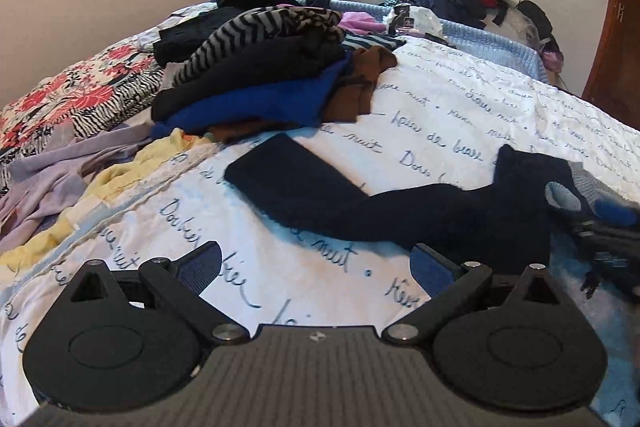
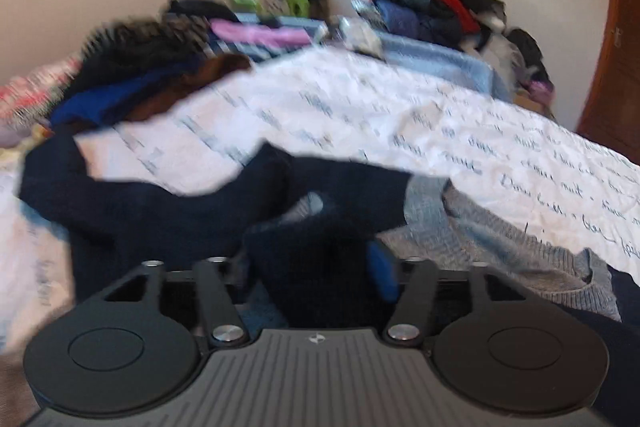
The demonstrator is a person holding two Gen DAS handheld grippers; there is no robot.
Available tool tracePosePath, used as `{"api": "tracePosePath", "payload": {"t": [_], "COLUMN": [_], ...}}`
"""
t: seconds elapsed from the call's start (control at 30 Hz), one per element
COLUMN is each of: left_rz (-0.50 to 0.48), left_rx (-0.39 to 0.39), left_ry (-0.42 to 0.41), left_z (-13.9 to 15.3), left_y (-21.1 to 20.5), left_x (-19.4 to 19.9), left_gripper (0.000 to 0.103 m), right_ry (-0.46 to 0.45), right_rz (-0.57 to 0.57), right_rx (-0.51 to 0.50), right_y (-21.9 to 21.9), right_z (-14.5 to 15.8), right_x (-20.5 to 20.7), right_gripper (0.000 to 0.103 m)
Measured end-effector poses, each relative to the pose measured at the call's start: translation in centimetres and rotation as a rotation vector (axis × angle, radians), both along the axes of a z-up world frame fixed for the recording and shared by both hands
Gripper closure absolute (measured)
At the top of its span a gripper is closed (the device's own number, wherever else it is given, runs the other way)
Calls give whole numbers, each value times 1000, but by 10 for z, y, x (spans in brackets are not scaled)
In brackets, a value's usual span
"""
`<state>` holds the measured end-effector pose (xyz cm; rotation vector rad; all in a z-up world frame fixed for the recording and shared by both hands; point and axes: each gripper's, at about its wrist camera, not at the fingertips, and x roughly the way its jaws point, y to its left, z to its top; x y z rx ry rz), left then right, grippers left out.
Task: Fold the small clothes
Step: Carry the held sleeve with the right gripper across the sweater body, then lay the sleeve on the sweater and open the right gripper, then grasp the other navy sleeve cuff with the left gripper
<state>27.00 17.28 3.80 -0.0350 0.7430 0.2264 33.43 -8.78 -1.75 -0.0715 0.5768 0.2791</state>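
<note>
bed: a white quilted bedcover with blue handwritten words (image 1: pixel 460 115) carries everything; a stack of folded dark, blue and striped clothes (image 1: pixel 256 67) sits at the far left, well apart from the work.
garment: a small dark navy knitted garment (image 1: pixel 400 207) lies flat on the cover; its long axis runs from left to right across both views, one end (image 1: pixel 280 167) pointing to the far left.
grey piece: a light grey knitted garment (image 2: pixel 500 239) lies just beside the navy one, on the right.
right gripper: the right gripper (image 2: pixel 320 267) is clamped on a fold of the navy garment at its right end; this view is blurred.
left gripper: the left gripper (image 1: pixel 316 263) has its jaws wide apart and empty, over bare cover.
key relation: the free left end lies ahead and slightly left of the left gripper, so i judge the left one is nearer to take it.
</note>
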Motion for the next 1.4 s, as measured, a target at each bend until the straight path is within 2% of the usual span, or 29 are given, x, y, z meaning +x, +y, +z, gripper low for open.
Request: {"api": "tracePosePath", "payload": {"t": [0.07,0.13,0.27,0.33,0.4,0.47,0.63,0.67,0.7,0.77,0.8,0.83,0.9,0.97,1.1,1.17,1.2,1.23,1.27,1.33,1.37,1.4], "left_rz": [15,38,56,54,58,68,133,146,161,183,171,156,142,147,119,102,106,122,152,197,204,204], "left_rx": [9,4,-68,-78,-66,-82,-280,-309,-312,-289,-314,-373,-546,-672,-736,-829,-886,-932,-968,-999,-1019,-1034], "left_ry": [1,9,42,51,37,17,-4,-13,-10,21,44,66,96,115,92,36,2,-30,-49,-42,-35,-30], "left_z": [-2,-6,-13,-16,-16,-13,-13,-15,-16,-18,-21,-24,-33,-42,-44,-42,-41,-41,-42,-44,-46,-47], "left_y": [6,13,21,21,22,29,70,77,82,88,92,97,106,108,89,83,81,81,80,80,79,79], "left_x": [-2,-2,0,1,-1,-2,6,8,10,16,19,22,28,37,66,80,86,92,97,106,108,109], "left_gripper": [3,3,3,3,4,4,4,4,4,4,4,4,4,4,4,4,9,24,34,68,76,92], "right_ry": [-59,-55,132,212,158,117,10,-4,-20,-39,-41,-40,-14,20,67,67,69,74,79,88,90,88], "right_rz": [29,10,2,24,12,14,69,83,92,103,100,96,81,45,-15,-32,-36,-42,-51,-57,-58,-60], "right_rx": [83,125,203,182,128,147,176,177,175,166,162,166,197,234,295,297,292,288,287,285,283,282], "right_y": [-19,-35,-51,-45,-38,-39,-51,-54,-57,-63,-66,-70,-78,-86,-98,-101,-102,-103,-105,-108,-109,-110], "right_z": [12,17,-1,-16,-18,-4,36,40,44,46,46,45,38,31,22,21,20,20,18,16,16,16], "right_x": [-18,-24,-5,2,-8,-22,-76,-86,-100,-121,-130,-137,-148,-153,-159,-163,-165,-165,-166,-168,-169,-170], "right_gripper": [32,32,32,32,32,32,31,27,23,22,22,22,21,22,22,21,21,21,21,21,21,21]}}
